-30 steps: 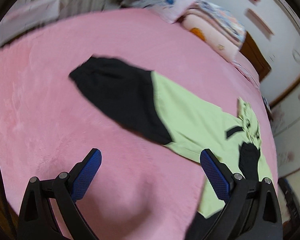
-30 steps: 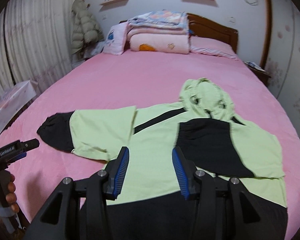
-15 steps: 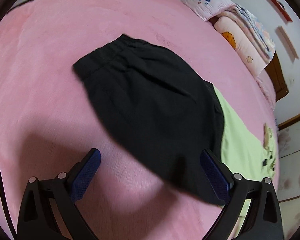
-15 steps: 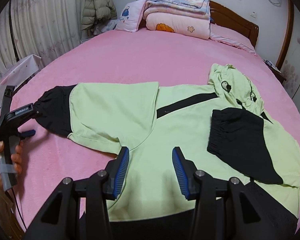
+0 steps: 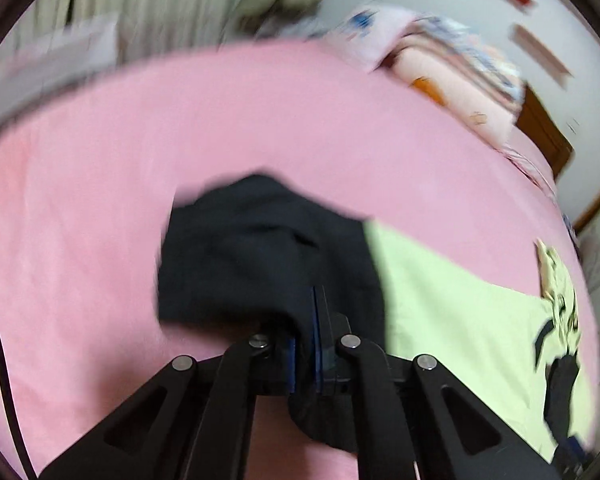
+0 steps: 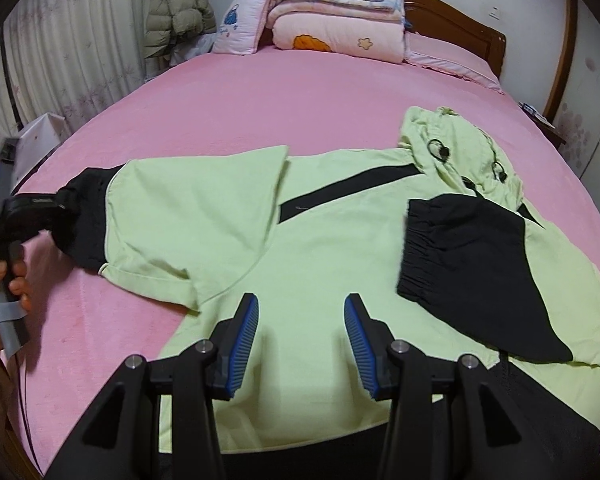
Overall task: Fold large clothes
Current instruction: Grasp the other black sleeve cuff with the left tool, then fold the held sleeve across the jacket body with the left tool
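The left wrist view is smeared by motion. The left gripper [image 5: 305, 334] has just snapped closed, pinching the black cuff [image 5: 260, 256] of the hoodie's [image 6: 340, 248] left sleeve. The soft green-and-black hoodie lies spread on the fuzzy pink bedspread [image 6: 228, 96]. The right gripper [image 6: 302, 338] hovers half-open over its body, holding nothing.

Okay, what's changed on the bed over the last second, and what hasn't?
The left gripper came in over the black cuff of the outstretched sleeve, and its jaws have just closed on that cloth. The right gripper sank nearer the green hoodie, jaws open as before, nothing between them. The other sleeve stays folded across the chest, and the bedding stack is untouched.
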Demonstrator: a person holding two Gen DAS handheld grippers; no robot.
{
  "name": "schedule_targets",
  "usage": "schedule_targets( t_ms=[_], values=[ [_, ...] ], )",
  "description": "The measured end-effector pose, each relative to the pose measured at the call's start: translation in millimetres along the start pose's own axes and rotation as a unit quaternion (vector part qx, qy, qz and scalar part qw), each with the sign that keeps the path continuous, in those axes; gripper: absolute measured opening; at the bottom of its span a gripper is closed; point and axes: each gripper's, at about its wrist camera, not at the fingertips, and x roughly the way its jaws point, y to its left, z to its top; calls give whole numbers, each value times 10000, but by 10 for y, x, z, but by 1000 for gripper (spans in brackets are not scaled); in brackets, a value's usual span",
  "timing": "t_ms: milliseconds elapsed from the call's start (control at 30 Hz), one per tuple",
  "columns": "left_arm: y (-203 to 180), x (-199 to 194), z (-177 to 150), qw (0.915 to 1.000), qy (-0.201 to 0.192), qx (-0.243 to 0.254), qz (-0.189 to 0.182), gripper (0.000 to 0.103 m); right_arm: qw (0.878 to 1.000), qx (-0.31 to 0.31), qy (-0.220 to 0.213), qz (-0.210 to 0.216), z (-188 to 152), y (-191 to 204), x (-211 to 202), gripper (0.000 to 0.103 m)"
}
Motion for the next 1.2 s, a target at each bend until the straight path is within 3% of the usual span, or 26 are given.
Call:
schedule_targets(
  t_ms=[133, 267, 400, 533, 667, 733, 767, 833, 967, 1067, 1200],
  values=[
    [-844, -642, 15, 9914, -688, 1059, -351, 4, 9998, 176, -86, -70, -27, -213, -87, 45],
    [-1809, -1054, -151, 9717, -847, 2022, -881, 4, 9984, 513, -160, -158, -71, -534, -220, 45],
    [-2668, -1218, -662, 9483, -599, 2802, -1363, 4, 9949, 918, -264, -331, -169, -947, -398, 45],
    [-3335, -913, -1284, 9242, 187, 3462, -1600, 10, 9905, 1227, -289, -549, -314, -1360, -530, 45],
    [-3631, -548, -1831, 9095, 934, 3808, -1378, 32, 9862, 1494, -108, -706, -520, -1736, -572, 45],
    [-3669, -512, -1970, 9053, 1032, 3907, -1312, 53, 9843, 1616, -36, -707, -605, -1870, -589, 45],
    [-3657, -559, -2017, 9031, 1008, 3964, -1311, 59, 9834, 1682, -12, -680, -646, -1938, -600, 45],
    [-3654, -707, -2037, 9002, 858, 4051, -1351, 78, 9821, 1774, -10, -627, -695, -2019, -617, 45],
    [-3367, -1060, -1996, 8982, 676, 4093, -1453, 81, 9807, 1906, -73, -419, -700, -2097, -636, 45],
    [-3110, -1257, -1910, 9083, 724, 3810, -1568, 81, 9809, 1932, -159, -150, -611, -2036, -644, 45],
    [-2667, -1333, -1824, 9295, 777, 3283, -1489, 81, 9844, 1737, -206, 198, -455, -1823, -630, 45]
  ],
)
